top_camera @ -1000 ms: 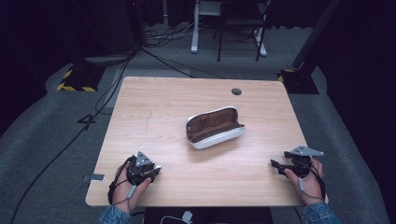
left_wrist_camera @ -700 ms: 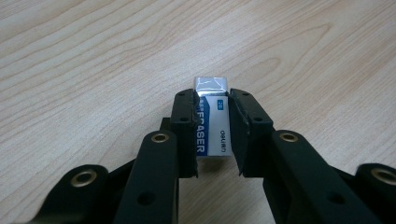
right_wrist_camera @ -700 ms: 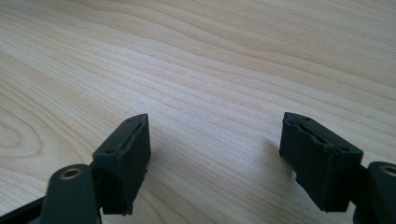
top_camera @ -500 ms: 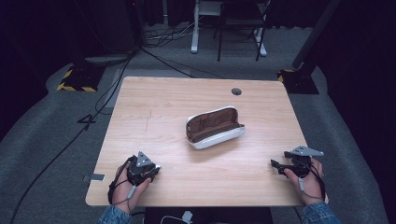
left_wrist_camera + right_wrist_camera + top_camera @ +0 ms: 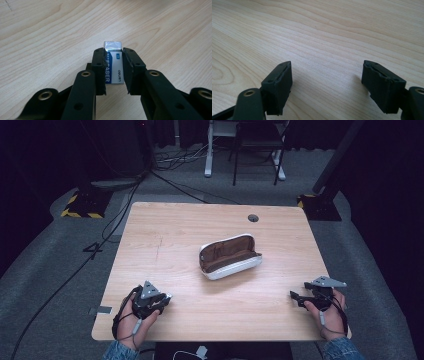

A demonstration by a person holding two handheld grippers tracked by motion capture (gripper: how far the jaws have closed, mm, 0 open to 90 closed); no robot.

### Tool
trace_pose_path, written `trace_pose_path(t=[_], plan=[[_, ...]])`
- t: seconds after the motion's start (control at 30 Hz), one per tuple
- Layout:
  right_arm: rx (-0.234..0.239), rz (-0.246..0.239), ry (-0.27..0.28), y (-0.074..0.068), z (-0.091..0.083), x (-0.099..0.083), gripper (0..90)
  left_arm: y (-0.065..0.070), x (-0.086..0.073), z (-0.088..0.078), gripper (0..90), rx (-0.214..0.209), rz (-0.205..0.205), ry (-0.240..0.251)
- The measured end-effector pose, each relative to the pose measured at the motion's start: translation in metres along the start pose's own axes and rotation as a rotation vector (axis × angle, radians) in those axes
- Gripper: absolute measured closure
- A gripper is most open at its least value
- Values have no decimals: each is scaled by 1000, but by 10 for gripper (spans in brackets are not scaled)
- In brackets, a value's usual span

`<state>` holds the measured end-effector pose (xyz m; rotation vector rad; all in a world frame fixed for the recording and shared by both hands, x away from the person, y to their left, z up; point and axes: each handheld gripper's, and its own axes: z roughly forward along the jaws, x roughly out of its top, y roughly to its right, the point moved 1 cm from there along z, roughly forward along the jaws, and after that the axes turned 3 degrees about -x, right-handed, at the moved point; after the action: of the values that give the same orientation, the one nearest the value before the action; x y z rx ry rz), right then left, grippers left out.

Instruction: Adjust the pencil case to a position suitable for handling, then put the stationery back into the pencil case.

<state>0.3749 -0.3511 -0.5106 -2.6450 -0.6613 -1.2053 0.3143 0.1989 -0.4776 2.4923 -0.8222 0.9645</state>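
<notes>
A: Surface?
B: Light wooden table (image 5: 170,245) sitting on grey carpet, dark room. Open white pencil case with brown lining (image 5: 229,256) lying mid-table.

A: Left gripper (image 5: 166,298)?
B: Resting at the near left edge, jaws pinching a small white eraser in a blue-and-white sleeve (image 5: 114,65).

A: Right gripper (image 5: 295,295)?
B: Sitting near the right edge, jaws spread wide over bare wood, well apart from the case.

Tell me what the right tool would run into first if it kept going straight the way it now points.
Probably nothing but bare table. The right tool points left along the near edge, jaws open with wood between them. The open pencil case sits farther back, off that line; the left tool lies far along it, though depth is unclear.
</notes>
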Motion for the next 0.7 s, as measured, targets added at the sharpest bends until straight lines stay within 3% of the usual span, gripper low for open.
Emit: trace_pose_path(t=[0.7], plan=[[0,0,0,0,0,0,253,5,36,-18,725,-67,32,71]])
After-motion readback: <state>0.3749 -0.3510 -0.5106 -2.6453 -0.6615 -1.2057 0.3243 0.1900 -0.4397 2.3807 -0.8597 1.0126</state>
